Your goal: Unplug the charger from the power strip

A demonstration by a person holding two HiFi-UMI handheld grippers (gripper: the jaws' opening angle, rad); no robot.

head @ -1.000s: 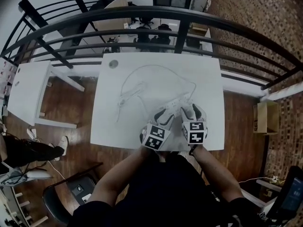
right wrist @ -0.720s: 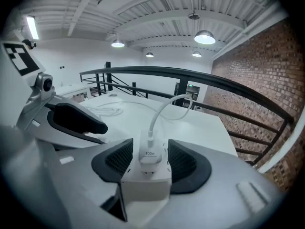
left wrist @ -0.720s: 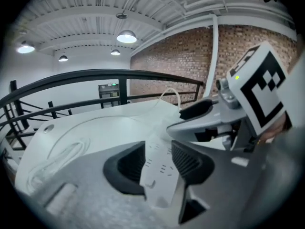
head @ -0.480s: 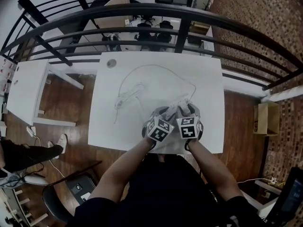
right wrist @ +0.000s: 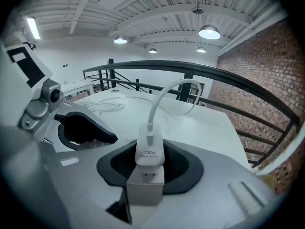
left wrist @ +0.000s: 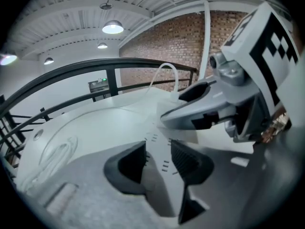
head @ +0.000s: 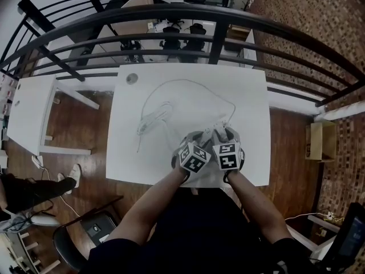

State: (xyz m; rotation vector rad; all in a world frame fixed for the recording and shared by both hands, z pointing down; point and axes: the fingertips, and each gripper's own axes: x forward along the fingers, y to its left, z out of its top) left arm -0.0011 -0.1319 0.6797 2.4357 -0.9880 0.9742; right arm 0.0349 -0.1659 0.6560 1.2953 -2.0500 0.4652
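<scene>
A white power strip (head: 212, 131) lies on the white table (head: 251, 96) near its front edge. A white charger (right wrist: 149, 151) marked 100W stands plugged into the strip's end (right wrist: 145, 187), and its cable (right wrist: 164, 97) arches away over the table. My left gripper (left wrist: 159, 162) is shut on the strip's body (left wrist: 159, 180), one dark pad on each long side. My right gripper (right wrist: 149, 168) straddles the charger and its jaws are closing, with dark pad face still showing on both sides of it. Seen from the head, the left gripper (head: 202, 136) and the right gripper (head: 223, 133) sit side by side.
A loose coil of white cable (head: 151, 119) lies left of centre on the table, and a small round object (head: 132, 79) sits at the far left corner. A dark curved railing (head: 171, 16) runs behind the table. A smaller white table (head: 31, 107) stands to the left.
Both grippers have come down and drawn together over the near end of the power strip. The strip and the cable have not shifted.
</scene>
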